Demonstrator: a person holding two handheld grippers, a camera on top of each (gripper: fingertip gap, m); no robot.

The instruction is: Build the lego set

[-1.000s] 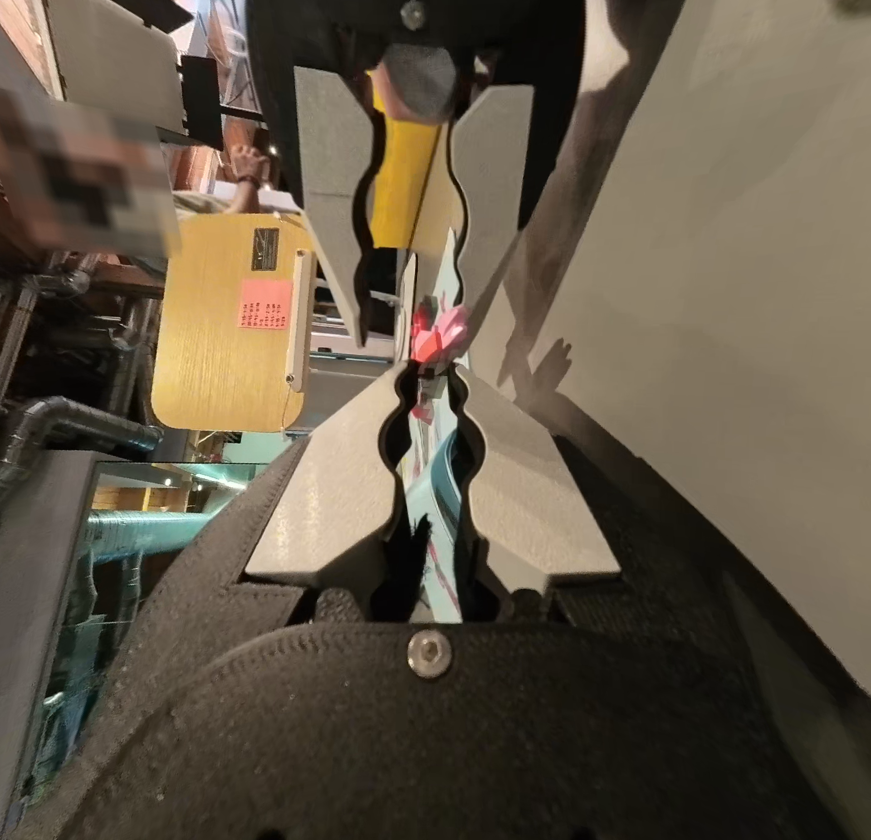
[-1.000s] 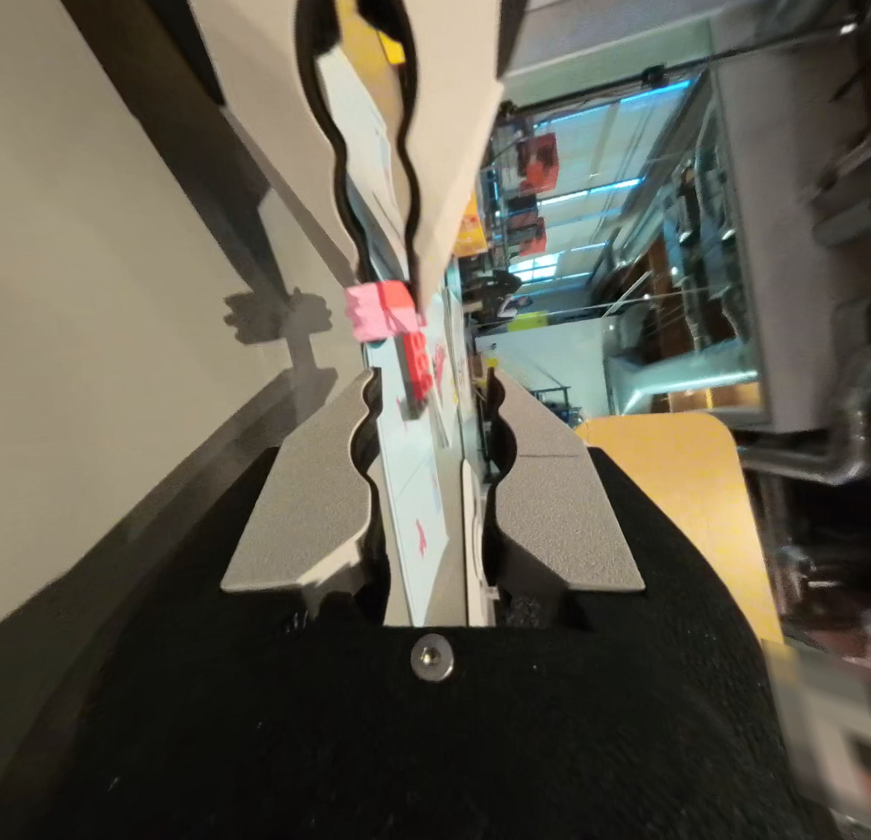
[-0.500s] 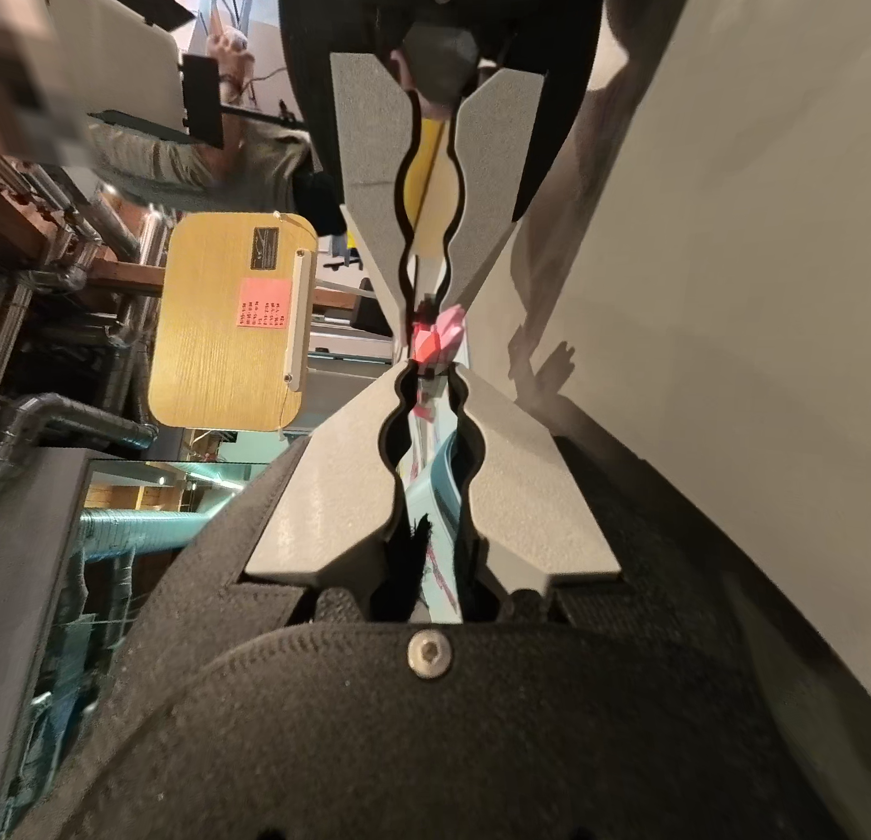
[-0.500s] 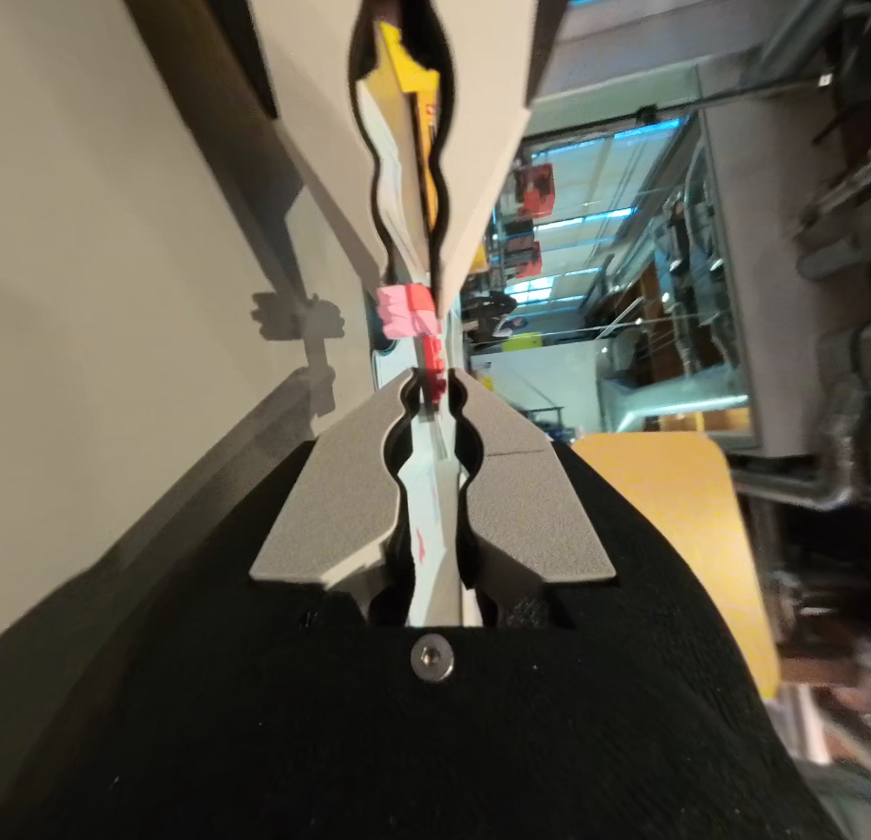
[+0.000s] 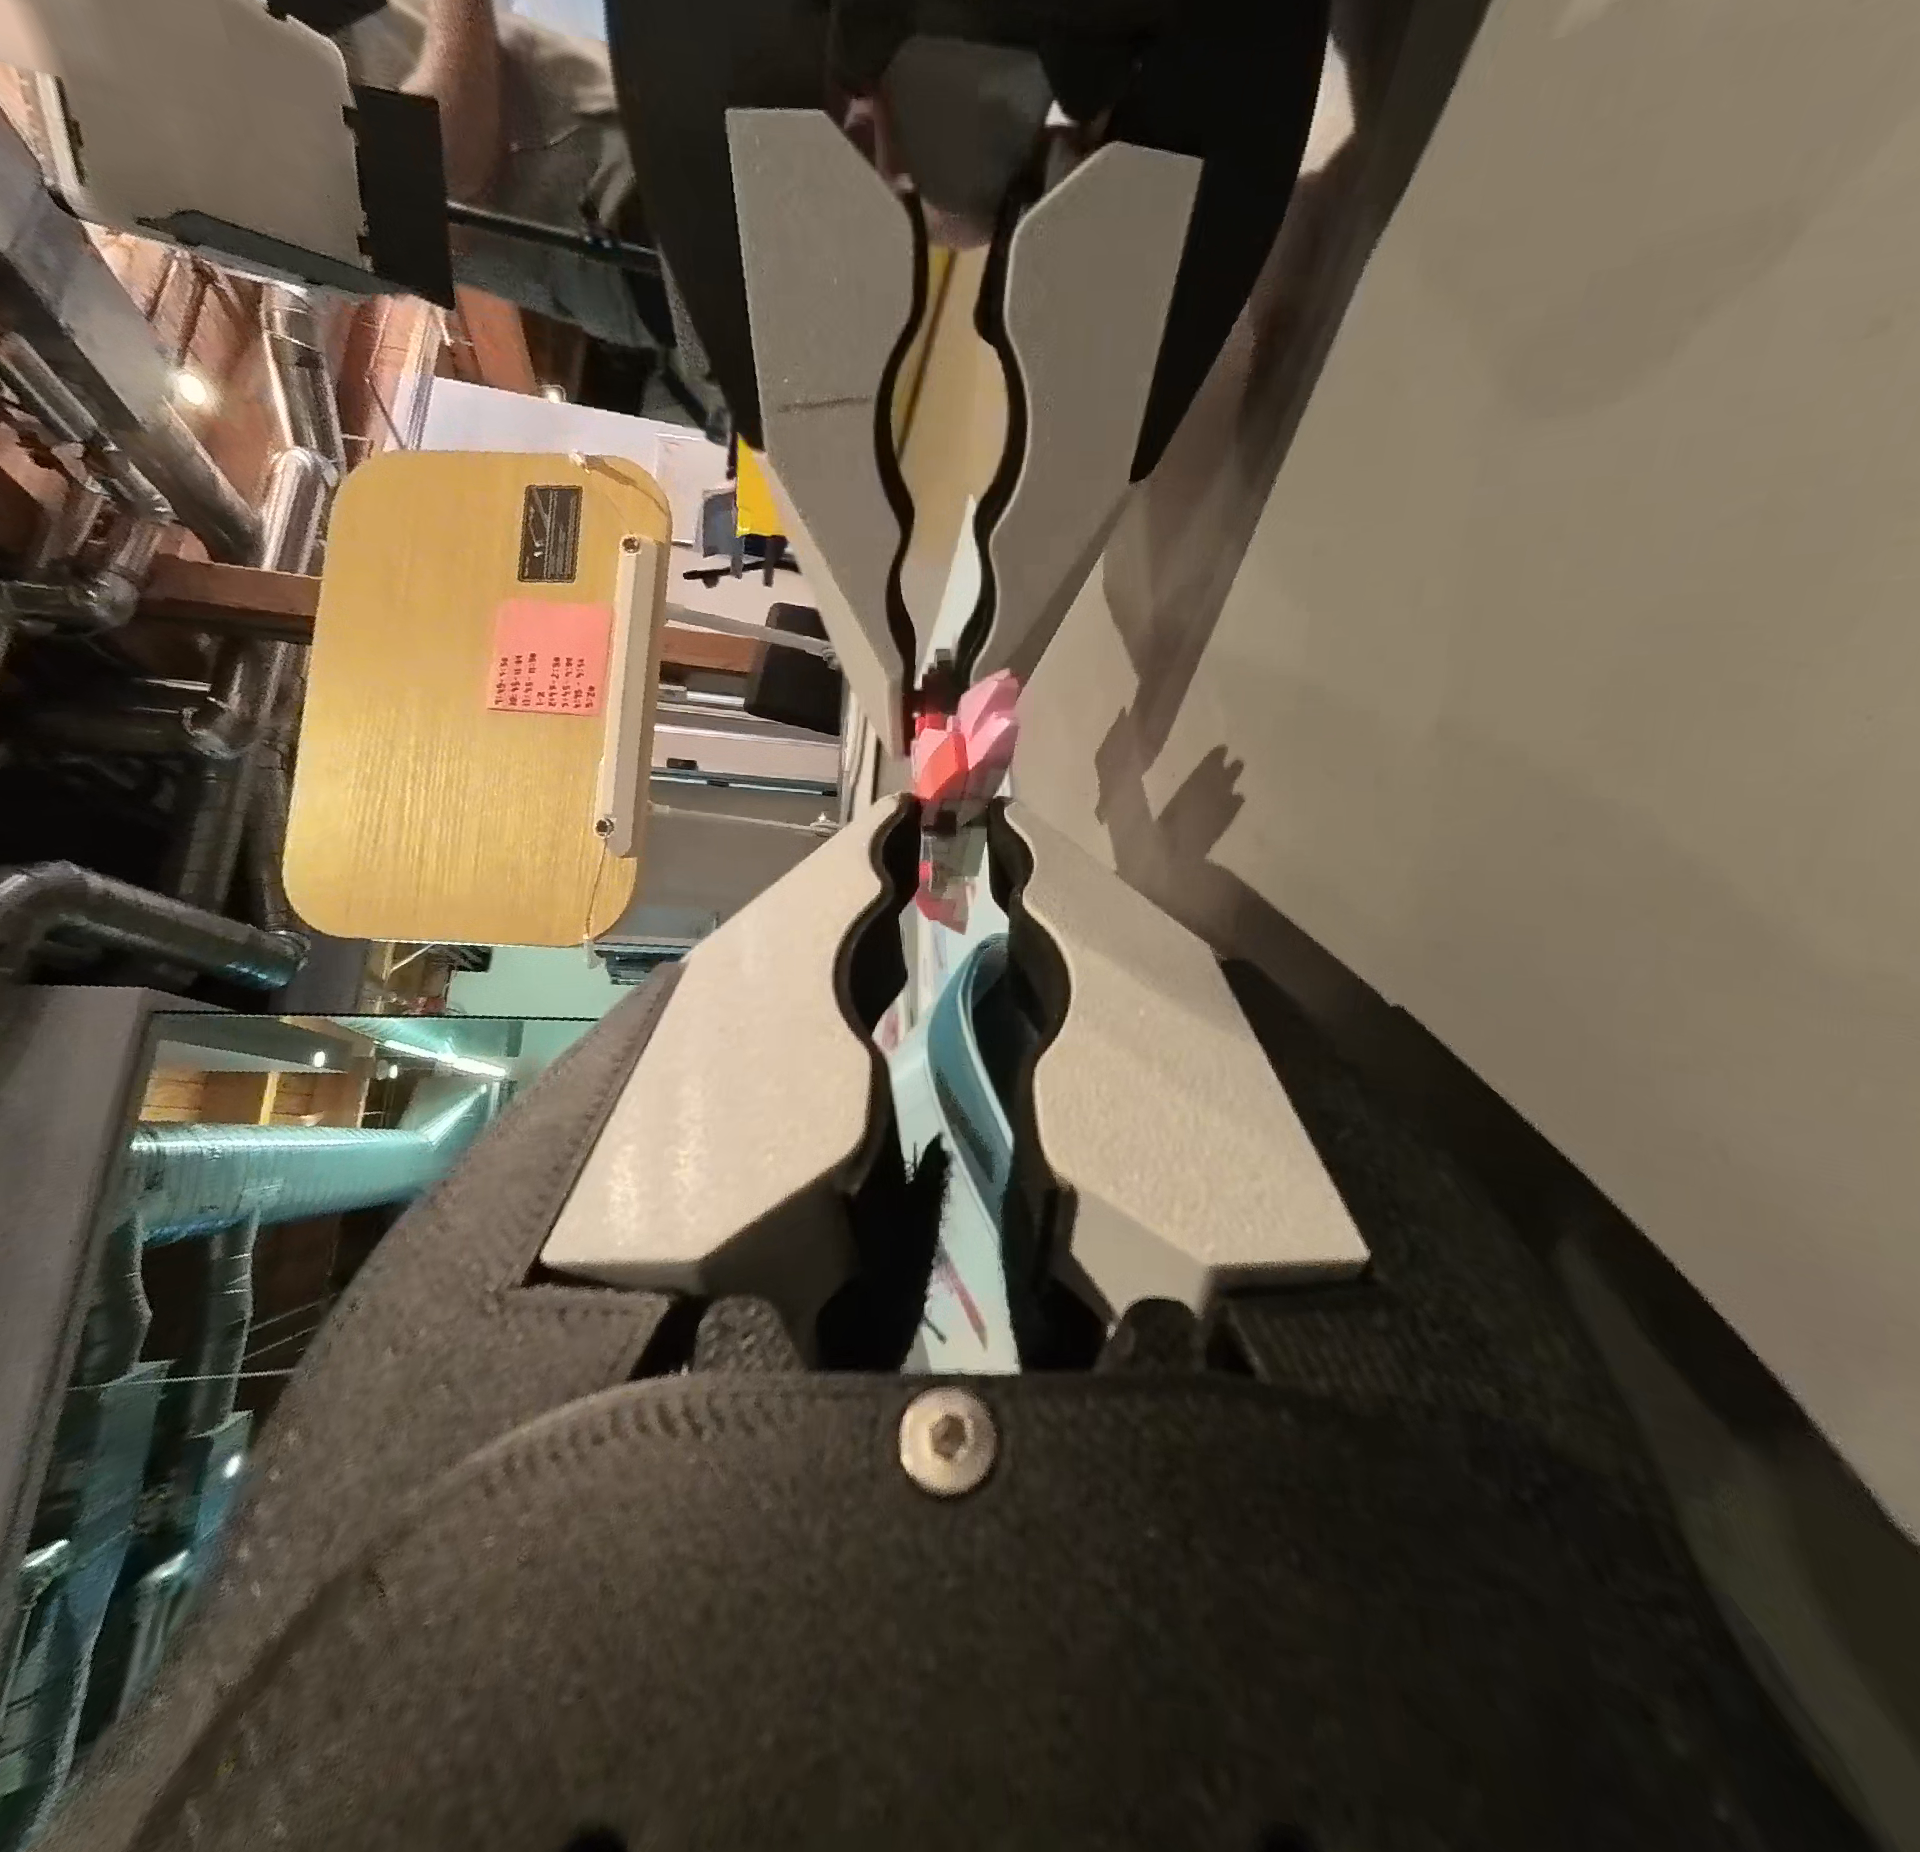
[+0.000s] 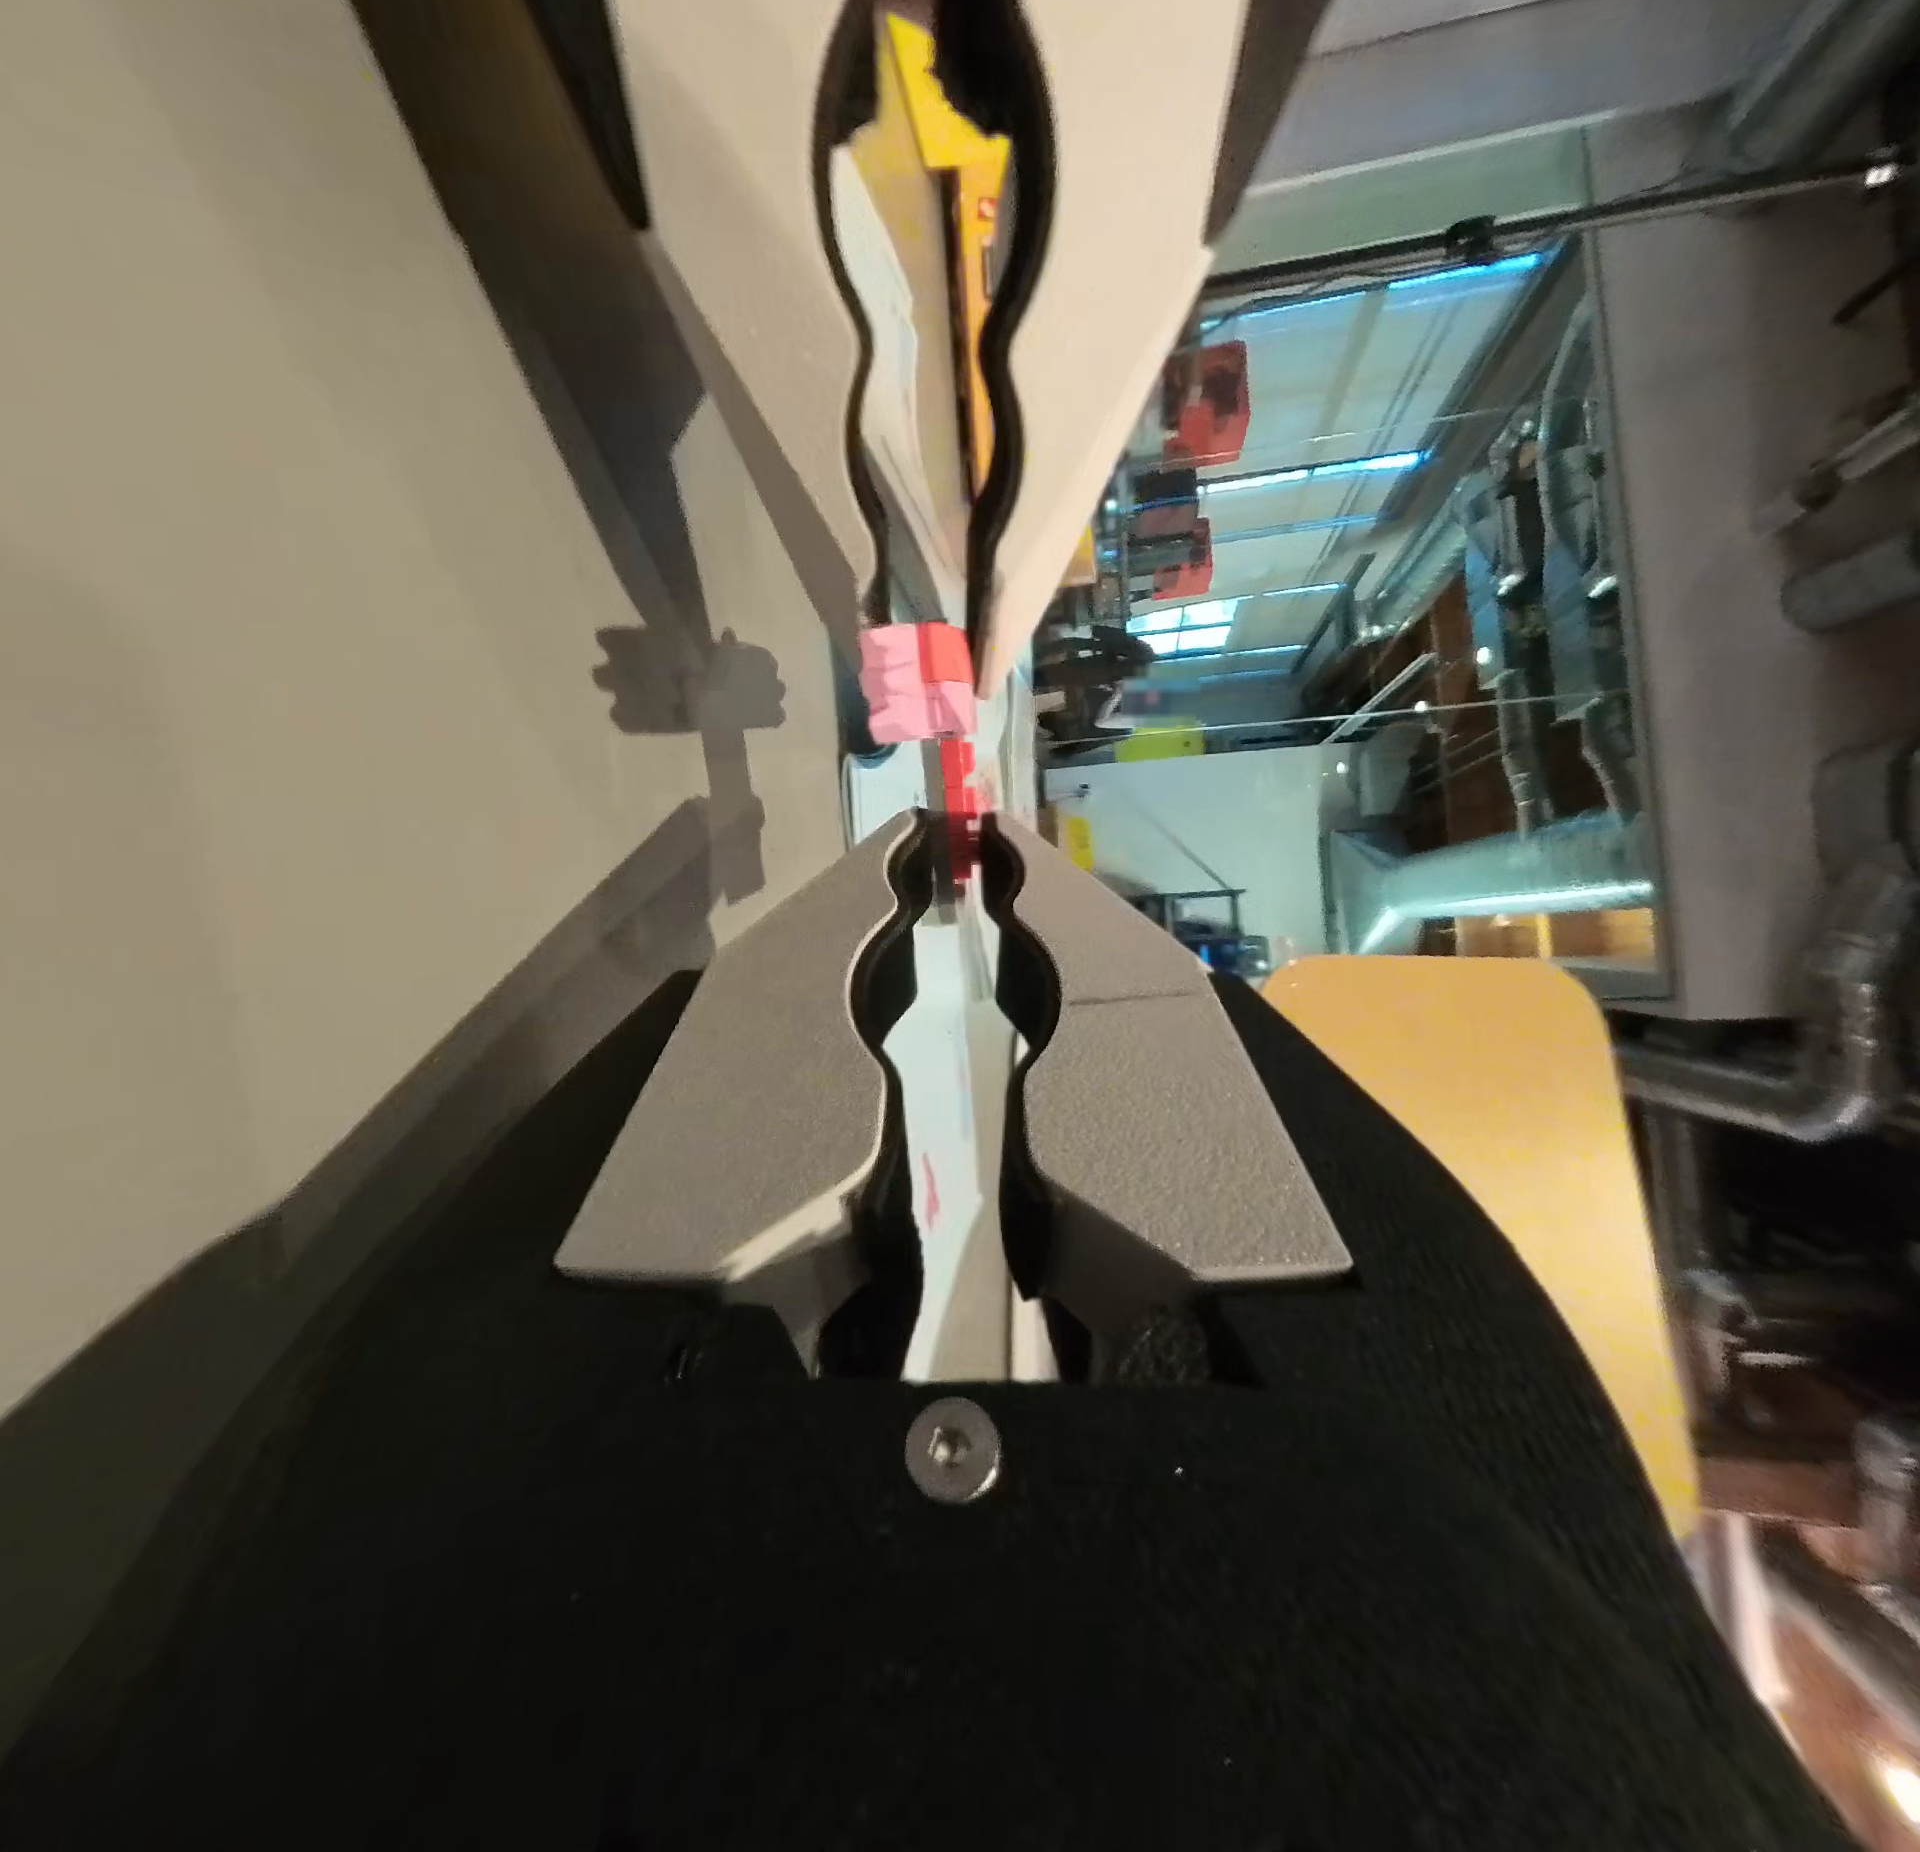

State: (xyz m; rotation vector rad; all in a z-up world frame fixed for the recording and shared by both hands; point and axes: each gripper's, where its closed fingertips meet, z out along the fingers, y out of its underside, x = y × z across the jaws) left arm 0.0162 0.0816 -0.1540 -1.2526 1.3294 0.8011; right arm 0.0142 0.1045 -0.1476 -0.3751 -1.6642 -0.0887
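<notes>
Grippers (image 5: 940,815) (image 6: 951,831) — two — one lego cluster (image 5: 961,737)

A pale table surface (image 5: 1558,659) fills one side of the left wrist view. Beyond it stands a yellow wooden panel (image 5: 436,701) bearing a pink sticker (image 5: 549,656) and a small black plate (image 5: 551,547). Teal ducting (image 5: 301,1168) and metal pipes (image 5: 62,597) run behind.

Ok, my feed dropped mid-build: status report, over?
Left gripper shut on small red-and-pink lego assembly. Right gripper shut on its red lego end, tip to tip. Nothing in the way.
</notes>
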